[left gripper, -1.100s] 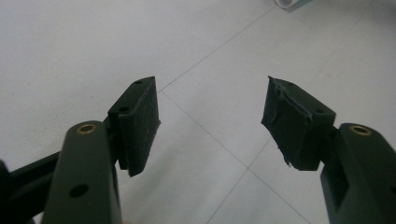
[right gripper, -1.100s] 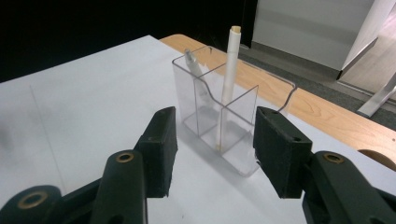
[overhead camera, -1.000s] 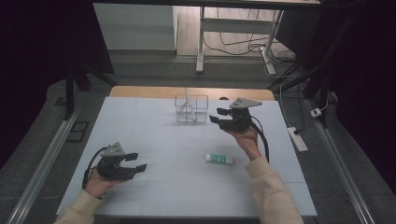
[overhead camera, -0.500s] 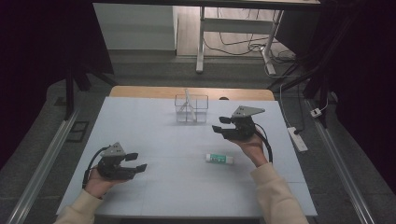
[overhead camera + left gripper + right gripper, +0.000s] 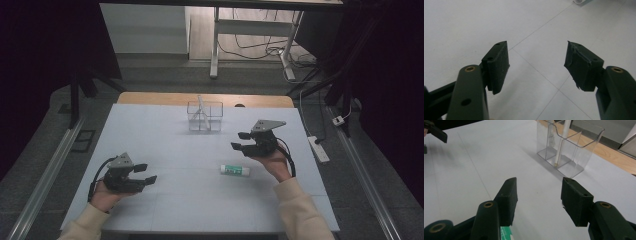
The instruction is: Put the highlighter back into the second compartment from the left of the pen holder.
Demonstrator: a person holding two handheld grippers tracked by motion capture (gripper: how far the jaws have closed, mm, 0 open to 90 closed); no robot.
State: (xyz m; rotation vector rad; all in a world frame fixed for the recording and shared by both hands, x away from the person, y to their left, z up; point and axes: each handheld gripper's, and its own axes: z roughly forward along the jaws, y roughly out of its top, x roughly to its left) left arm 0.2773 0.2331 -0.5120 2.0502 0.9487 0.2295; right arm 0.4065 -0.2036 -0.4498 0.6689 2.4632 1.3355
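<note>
Jaws of right gripper [image 5: 242, 141] spread, empty — we see it above small white-and-green glue stick [image 5: 235, 170]; left gripper [image 5: 145, 173] wide apart, empty.

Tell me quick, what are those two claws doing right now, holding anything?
Left claw: open, holding nothing, low over the white table.
Right claw: open, holding nothing, above the green-and-white tube.

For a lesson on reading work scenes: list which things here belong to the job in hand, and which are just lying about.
Job in hand:
glue stick
clear organiser, a white stick leaning in it
right gripper, jaws open and empty, above the glue stick

Lying about:
left gripper, open, idle
power strip on the floor
table
</note>
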